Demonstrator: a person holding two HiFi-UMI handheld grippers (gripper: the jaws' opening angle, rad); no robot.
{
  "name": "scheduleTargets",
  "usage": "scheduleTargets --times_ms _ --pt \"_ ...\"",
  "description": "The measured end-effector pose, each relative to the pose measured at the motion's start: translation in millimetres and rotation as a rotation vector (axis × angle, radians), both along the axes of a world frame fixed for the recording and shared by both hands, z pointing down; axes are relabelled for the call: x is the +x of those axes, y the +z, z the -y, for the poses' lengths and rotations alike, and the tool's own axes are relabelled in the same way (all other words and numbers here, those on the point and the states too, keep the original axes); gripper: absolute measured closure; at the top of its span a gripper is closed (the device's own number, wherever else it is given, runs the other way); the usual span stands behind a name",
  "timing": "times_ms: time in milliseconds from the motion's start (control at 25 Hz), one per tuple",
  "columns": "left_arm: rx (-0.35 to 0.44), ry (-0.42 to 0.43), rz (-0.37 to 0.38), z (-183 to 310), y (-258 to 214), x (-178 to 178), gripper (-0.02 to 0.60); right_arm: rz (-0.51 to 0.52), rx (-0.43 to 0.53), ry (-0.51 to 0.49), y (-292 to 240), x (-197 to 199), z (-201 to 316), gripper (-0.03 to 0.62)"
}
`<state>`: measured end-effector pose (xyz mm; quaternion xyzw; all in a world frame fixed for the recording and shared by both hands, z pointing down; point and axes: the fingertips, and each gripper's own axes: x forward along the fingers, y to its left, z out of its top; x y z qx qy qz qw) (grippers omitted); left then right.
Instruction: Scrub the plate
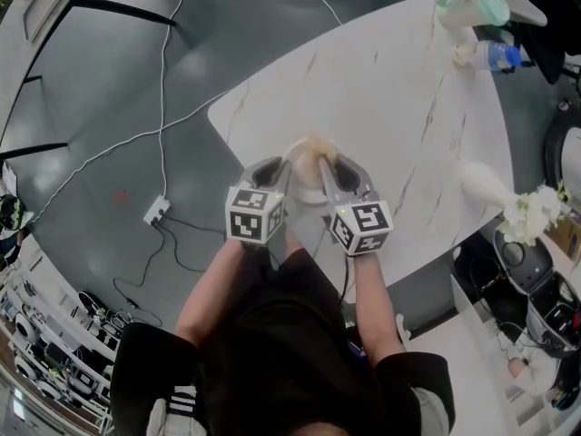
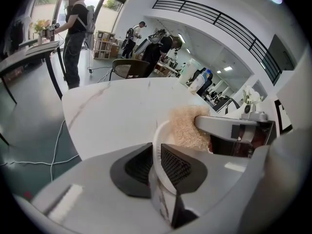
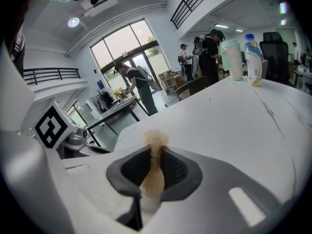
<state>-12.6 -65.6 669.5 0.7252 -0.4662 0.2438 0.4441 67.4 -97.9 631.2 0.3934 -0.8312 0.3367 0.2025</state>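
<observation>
My left gripper (image 1: 277, 169) is shut on the rim of a white plate (image 2: 157, 143), which it holds on edge over the white marble table (image 1: 390, 107) close to its near edge. A beige fibrous scrub pad (image 1: 309, 148) is clamped in my right gripper (image 1: 327, 169). In the left gripper view the pad (image 2: 187, 126) lies against the plate's inner face, just past my left gripper (image 2: 156, 164). In the right gripper view the pad (image 3: 155, 147) sticks out between the dark pads of my right gripper (image 3: 156, 167). Most of the plate is hidden behind both grippers in the head view.
Two bottles (image 1: 477, 7) (image 1: 490, 55) stand at the table's far right corner. A white vase with flowers (image 1: 490, 187) sits at its right edge. Cables and a power strip (image 1: 156, 211) lie on the grey floor to the left. People stand at distant desks.
</observation>
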Motion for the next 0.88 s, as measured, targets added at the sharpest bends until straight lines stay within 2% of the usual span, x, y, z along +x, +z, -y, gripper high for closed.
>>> scheduleTargets --times_ms 880 --pt "0.000 -0.024 0.005 0.2 0.1 0.8 0.523 -0.063 0.018 0.099 -2.1 56.5 9.5 0.545"
